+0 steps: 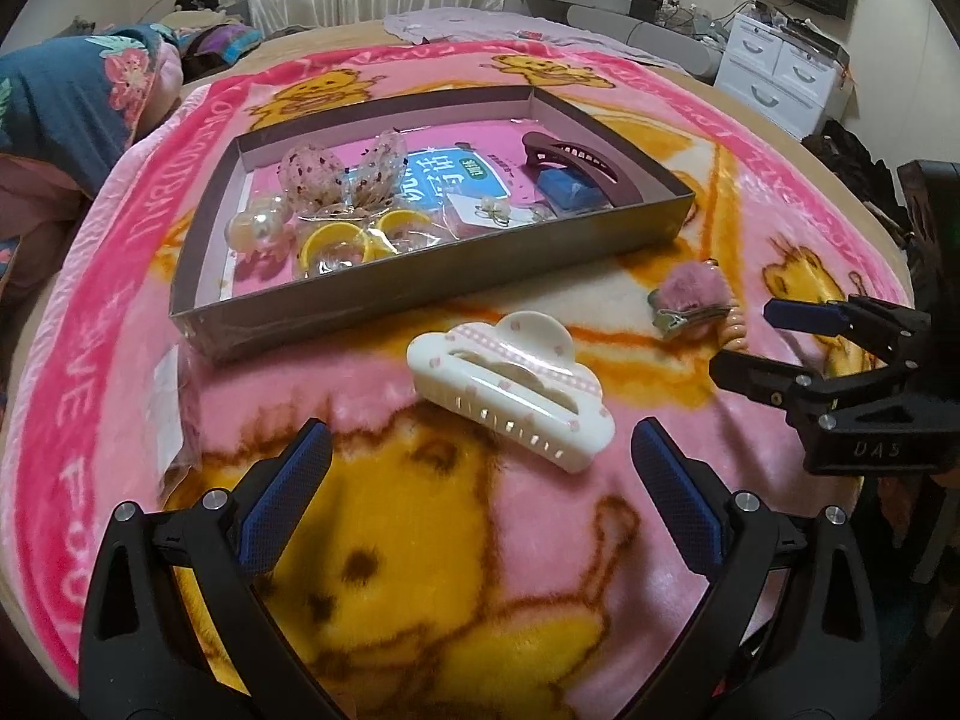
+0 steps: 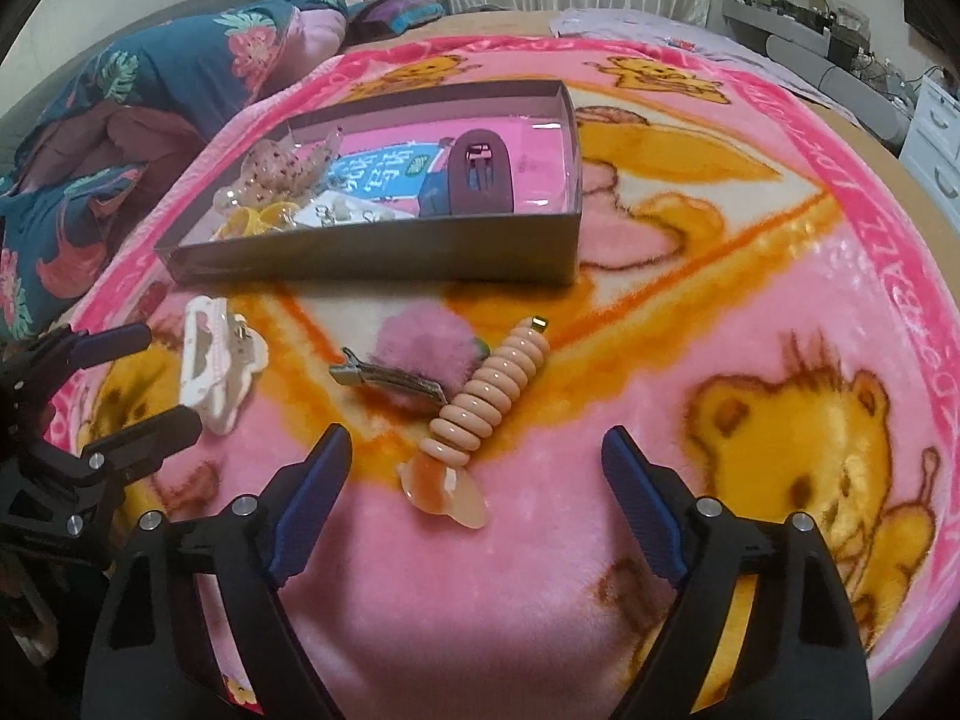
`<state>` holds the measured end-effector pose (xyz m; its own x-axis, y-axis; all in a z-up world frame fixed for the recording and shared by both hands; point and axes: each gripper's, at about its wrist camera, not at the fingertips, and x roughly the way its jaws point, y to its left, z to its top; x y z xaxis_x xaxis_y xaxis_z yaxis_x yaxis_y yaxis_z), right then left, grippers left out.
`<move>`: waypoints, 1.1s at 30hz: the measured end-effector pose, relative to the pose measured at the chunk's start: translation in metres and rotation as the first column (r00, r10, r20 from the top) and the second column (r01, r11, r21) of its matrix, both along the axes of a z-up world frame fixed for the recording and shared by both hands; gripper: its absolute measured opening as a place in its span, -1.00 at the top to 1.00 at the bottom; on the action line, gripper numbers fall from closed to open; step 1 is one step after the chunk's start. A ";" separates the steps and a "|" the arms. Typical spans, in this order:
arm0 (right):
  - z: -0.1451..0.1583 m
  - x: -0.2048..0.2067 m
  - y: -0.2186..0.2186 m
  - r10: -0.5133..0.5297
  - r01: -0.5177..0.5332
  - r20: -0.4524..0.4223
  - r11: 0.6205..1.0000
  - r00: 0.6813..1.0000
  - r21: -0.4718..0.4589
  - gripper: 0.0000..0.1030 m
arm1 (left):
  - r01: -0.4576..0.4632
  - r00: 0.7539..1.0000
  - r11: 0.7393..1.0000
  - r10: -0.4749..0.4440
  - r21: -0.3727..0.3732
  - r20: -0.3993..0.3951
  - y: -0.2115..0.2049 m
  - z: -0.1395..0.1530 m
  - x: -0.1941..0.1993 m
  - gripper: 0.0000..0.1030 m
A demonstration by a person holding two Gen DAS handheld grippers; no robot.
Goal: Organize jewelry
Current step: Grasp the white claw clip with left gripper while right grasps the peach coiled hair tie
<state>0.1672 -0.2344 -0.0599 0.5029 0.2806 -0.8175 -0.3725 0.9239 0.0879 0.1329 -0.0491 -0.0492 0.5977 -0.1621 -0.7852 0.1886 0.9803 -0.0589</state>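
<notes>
- Currently, both claws are held spread and empty above the blanket (image 1: 540,570) on the bed.
- A white hair clip (image 1: 510,387) is framed just ahead of the left claw (image 1: 480,462), outside the tray (image 1: 420,282).
- A peach coil hair tie (image 2: 492,396) and a pink fluffy clip (image 2: 414,354), touching each other, are seen before the right claw (image 2: 477,462).
- Pick-up is judged the step in hand; each claw would need lowering and closing, then carrying to the tray.
</notes>
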 end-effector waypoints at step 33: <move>0.043 -0.024 -0.056 -0.157 0.138 0.189 0.984 0.969 0.112 0.43 | 0.027 0.999 0.999 -0.026 -0.026 0.032 -0.005 0.006 0.013 -0.20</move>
